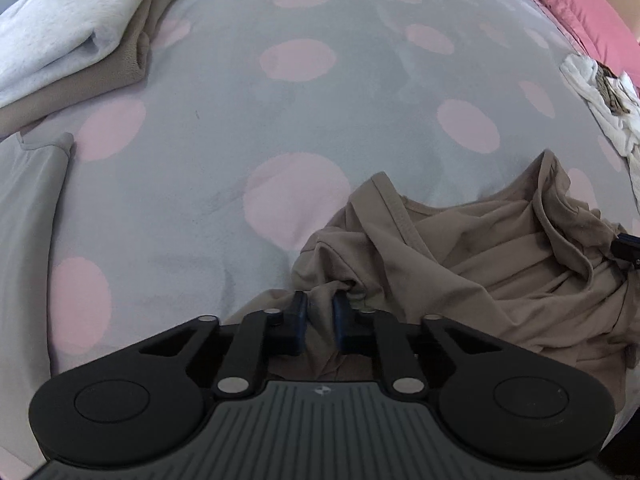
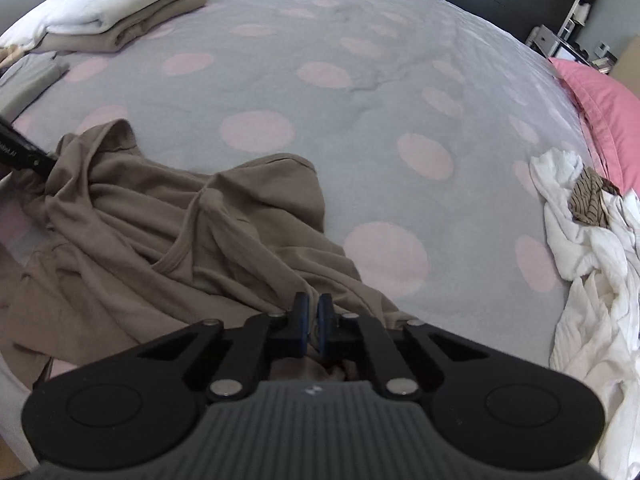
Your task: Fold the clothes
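A crumpled tan shirt (image 1: 480, 248) lies on the grey bedspread with pink dots (image 1: 248, 128), at the near edge. In the left wrist view my left gripper (image 1: 319, 305) is shut on a bunched fold at the shirt's left side, with cloth pinched between the pads. Seen from the right wrist, the same tan shirt (image 2: 180, 232) spreads to the left, and my right gripper (image 2: 313, 307) is shut on its right edge. The neckline faces up between the two grips. Each gripper shows at the frame edge of the other view.
A folded stack, white over tan (image 1: 60, 32) (image 2: 120, 8), sits at the far left. A flat grey garment (image 1: 28, 220) lies left of the shirt. A loose white pile with a striped piece (image 2: 592, 240) lies at the right, with a pink pillow (image 2: 608, 104) behind it.
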